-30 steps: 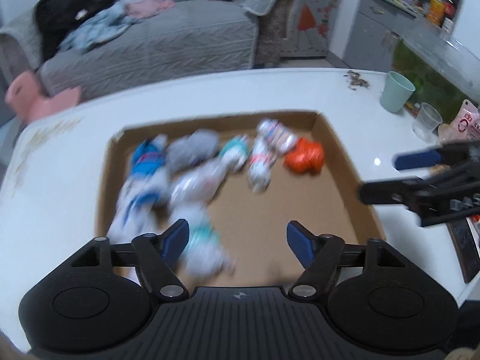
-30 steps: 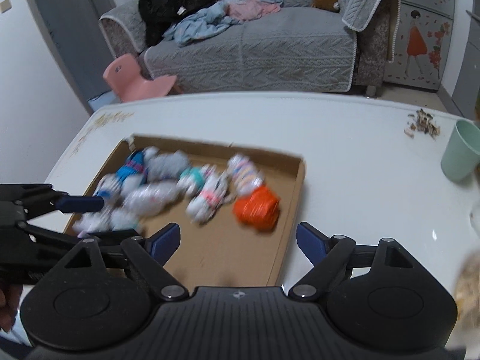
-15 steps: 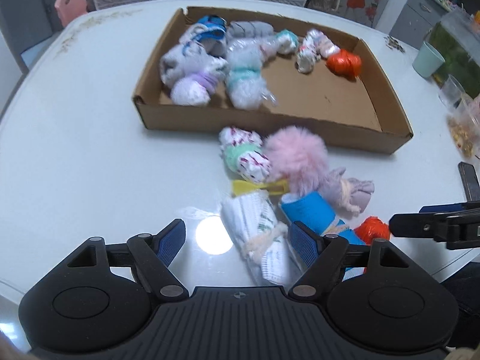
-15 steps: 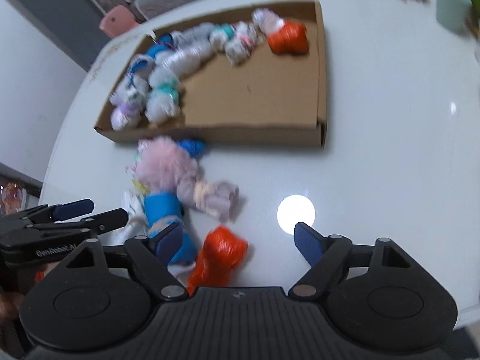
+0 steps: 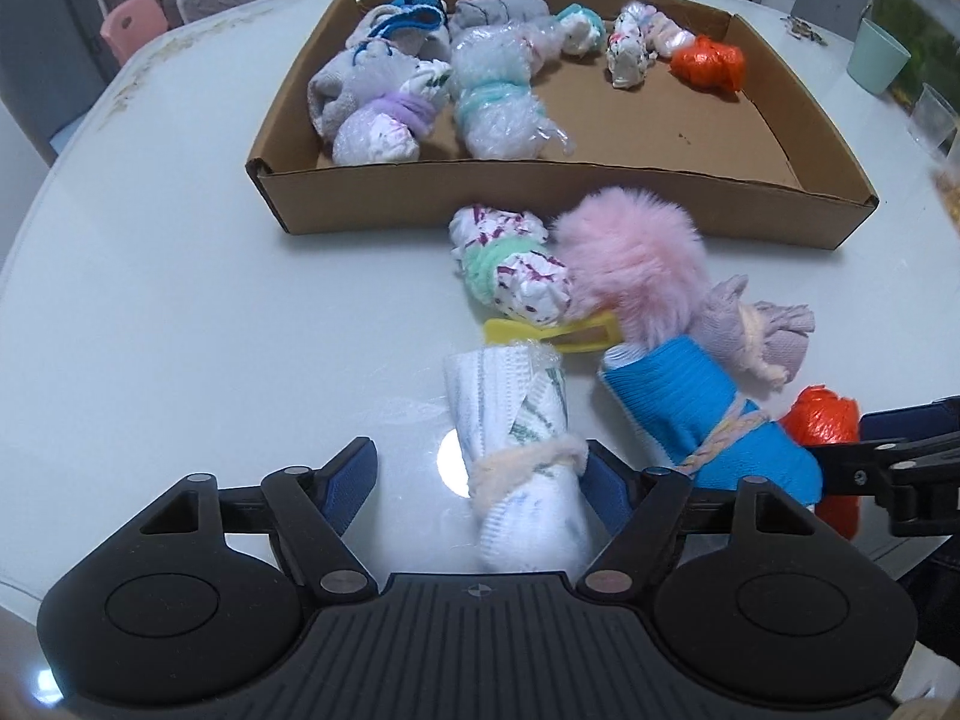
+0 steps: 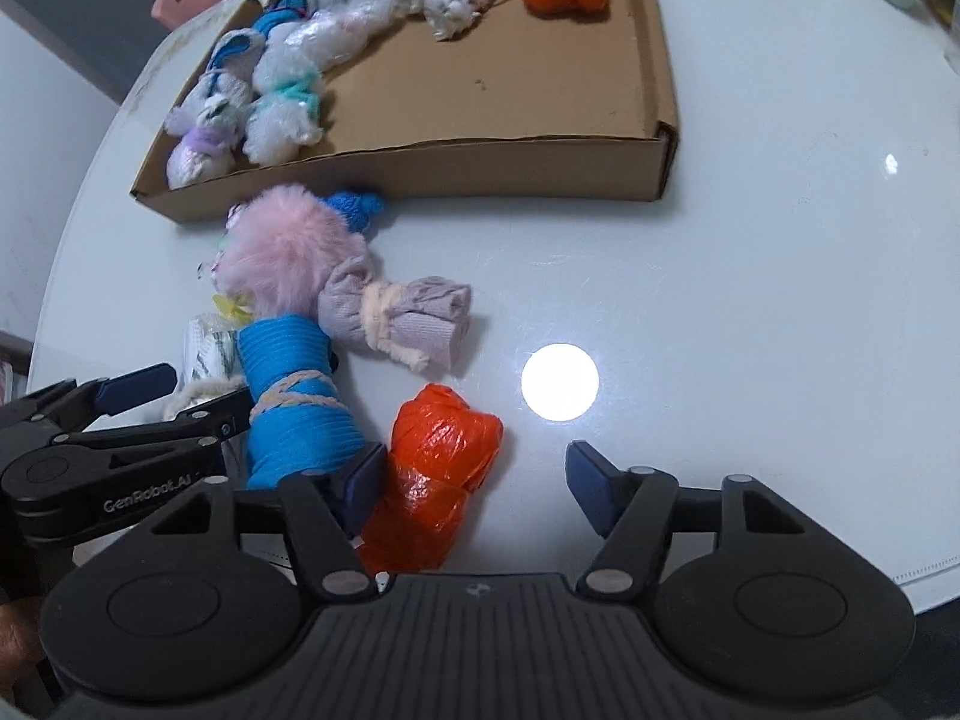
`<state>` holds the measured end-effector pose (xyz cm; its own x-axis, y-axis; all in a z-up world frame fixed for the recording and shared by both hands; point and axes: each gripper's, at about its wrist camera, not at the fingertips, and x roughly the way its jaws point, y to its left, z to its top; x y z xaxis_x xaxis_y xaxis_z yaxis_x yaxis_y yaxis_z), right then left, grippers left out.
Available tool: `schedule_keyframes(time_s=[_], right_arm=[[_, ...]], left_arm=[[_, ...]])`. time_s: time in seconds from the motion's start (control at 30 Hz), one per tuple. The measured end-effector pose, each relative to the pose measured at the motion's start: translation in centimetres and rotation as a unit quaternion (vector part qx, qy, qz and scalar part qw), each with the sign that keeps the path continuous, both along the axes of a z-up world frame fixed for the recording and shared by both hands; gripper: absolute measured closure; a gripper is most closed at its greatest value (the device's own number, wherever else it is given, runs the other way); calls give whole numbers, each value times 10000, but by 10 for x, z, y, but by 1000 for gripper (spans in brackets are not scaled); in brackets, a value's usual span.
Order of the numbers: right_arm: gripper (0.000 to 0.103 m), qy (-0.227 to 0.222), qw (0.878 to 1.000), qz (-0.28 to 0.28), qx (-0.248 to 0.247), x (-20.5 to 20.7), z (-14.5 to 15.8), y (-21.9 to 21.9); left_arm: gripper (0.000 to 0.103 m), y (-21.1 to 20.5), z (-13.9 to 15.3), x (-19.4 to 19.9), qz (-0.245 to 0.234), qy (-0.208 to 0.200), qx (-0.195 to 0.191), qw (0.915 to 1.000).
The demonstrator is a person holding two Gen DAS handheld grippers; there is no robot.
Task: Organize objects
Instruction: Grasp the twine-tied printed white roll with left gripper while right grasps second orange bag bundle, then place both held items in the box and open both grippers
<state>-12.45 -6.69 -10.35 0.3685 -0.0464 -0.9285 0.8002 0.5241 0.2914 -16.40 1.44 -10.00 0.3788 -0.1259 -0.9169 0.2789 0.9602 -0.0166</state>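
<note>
A cardboard tray (image 5: 792,210) (image 6: 480,171) holds several tied bundles. In front of it on the white table lie loose bundles: a white roll tied with cream yarn (image 5: 522,462), a blue roll (image 5: 702,426) (image 6: 297,402), an orange plastic bundle (image 6: 438,468) (image 5: 822,426), a lilac cloth bundle (image 6: 396,318), a pink fluffy ball (image 5: 630,264) (image 6: 288,252) and a green-banded white bundle (image 5: 516,264). My left gripper (image 5: 480,477) is open around the white roll. My right gripper (image 6: 477,480) is open around the orange bundle.
A yellow clip (image 5: 552,333) lies between the bundles. A small blue knit piece (image 6: 357,207) sits against the tray wall. A green cup (image 5: 879,63) and a clear cup (image 5: 933,117) stand at the far right. The table's near edge is close below both grippers.
Both grippers moved back from over the tray and came down low over the loose bundles. The white roll now lies between my left fingers, the orange bundle between my right fingers.
</note>
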Motion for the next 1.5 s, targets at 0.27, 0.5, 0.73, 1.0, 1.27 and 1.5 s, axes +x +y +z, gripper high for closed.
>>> schedule_keyframes(time_s=[0.27,0.5,0.73,1.0,1.27,1.5], right_arm=[[71,18,9993,277,-259,-2,0,3],[75,76,9982,435,-409,5,-2,6],[76,37,9986,376,-362,-5,1,2],[76,-196,9992,130,-310,-27,13,-7],[76,-439,9983,-24,-395,-36,28,-17],[76,-902,9921,-357,-800,-52,62,-52]], left_arm=[[46,-4,5,-7,-165,-120,-63,9998],[61,-2,7,-11,-236,-81,-125,9996],[61,8,10,-7,-73,-3,-155,9999],[61,23,28,4,172,-72,-331,9993],[61,32,62,14,327,-470,-532,9969],[61,7,99,42,-46,-783,-759,9940]])
